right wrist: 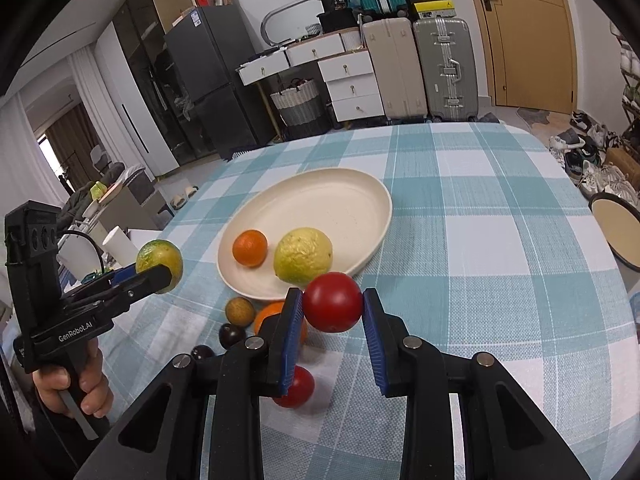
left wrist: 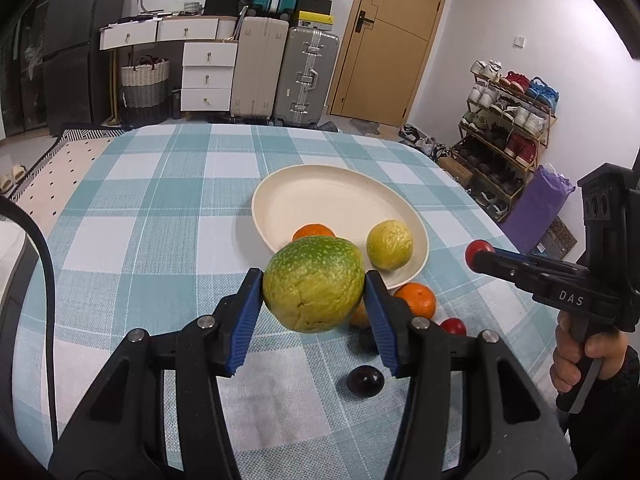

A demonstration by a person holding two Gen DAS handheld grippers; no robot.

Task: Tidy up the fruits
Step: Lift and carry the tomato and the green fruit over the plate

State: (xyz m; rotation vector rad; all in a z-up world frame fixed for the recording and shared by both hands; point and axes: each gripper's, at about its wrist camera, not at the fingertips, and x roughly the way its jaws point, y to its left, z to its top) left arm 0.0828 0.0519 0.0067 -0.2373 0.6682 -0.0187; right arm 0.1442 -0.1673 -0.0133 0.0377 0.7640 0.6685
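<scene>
Both grippers loaded, lifted off table [left wrist: 132, 208]. Left gripper [left wrist: 314, 292]: jaws pinching green guava [left wrist: 314, 284] across its middle, blue pads on both flanks, fruit clear of cloth. Right gripper [right wrist: 333, 304]: jaws pinching red tomato [right wrist: 333, 302] at its sides, also off the cloth. Plate [right wrist: 352, 188] dead ahead of both, beyond the held fruit; already holding an orange [right wrist: 250, 248] and a yellow guava [right wrist: 303, 256] near its front rim, far half bare. Key relation: from left wrist view, plate lies ahead and slightly right of green guava, near rim just past it; from right wrist view, plate lies ahead and slightly left of tomato, near rim just behind it. Tomato looks the nearer to the rim, so right hand prob. better placed to drop first; left needs to go fwd and a bit right, past the orange. Bare far half = safest landing spot; front crowded, round fruit likely to roll or knock neighbours. Left on cloth, in front of plate: 2nd orange [left wrist: 416, 300], small brown fruit [right wrist: 240, 311], dark plums [right wrist: 232, 335], 2nd tomato [right wrist: 296, 388] under right jaws. Est. task under half done.
</scene>
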